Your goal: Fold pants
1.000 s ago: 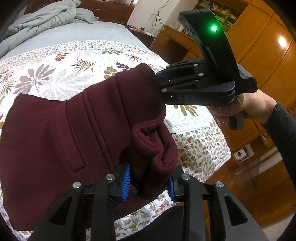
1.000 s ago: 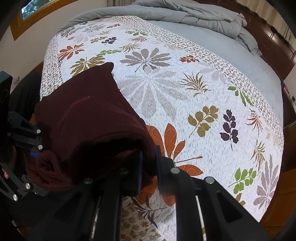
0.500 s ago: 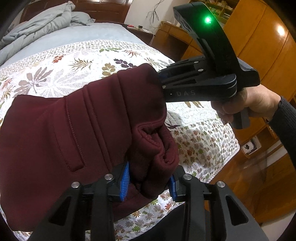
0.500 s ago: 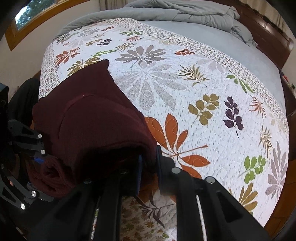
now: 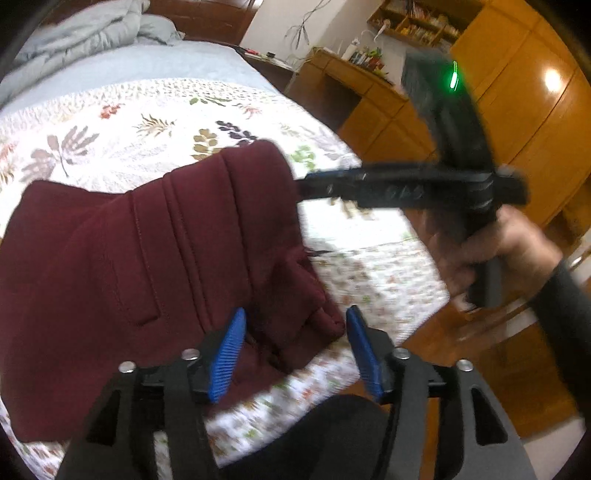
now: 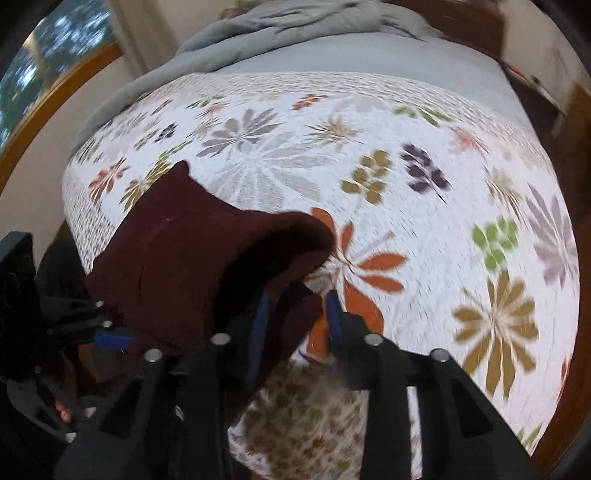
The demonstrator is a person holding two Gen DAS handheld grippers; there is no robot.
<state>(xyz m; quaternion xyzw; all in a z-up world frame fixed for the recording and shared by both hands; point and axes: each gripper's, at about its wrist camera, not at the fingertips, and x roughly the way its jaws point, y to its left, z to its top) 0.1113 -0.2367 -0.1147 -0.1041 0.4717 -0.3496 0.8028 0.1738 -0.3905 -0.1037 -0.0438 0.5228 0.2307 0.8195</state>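
Note:
The maroon pants [image 5: 147, 258] lie folded on the floral quilt [image 5: 110, 122] near the bed's foot edge. My left gripper [image 5: 295, 350] is opening. Its blue pads [image 5: 227, 350] stand apart on either side of the bunched near corner, and no pad presses on the cloth. My right gripper [image 6: 295, 317] is opening too, with a loose flap of the pants [image 6: 207, 266] between its pads, a gap showing on the right side. In the left wrist view the right gripper [image 5: 301, 188] sits at the pants' far right corner, held by a hand [image 5: 498, 251].
A grey duvet [image 6: 295, 33] is heaped at the head of the bed. A wooden desk [image 5: 354, 85] and wardrobe doors [image 5: 535, 122] stand to the right across the wood floor [image 5: 498, 369]. The bed's edge runs just below the pants, with dark clothing [image 5: 332, 424] in front.
Both grippers' jaws have spread apart and let go of the pants. The bunched corner has slackened and flattened. The right gripper has rolled and shifted sideways, blurring its view.

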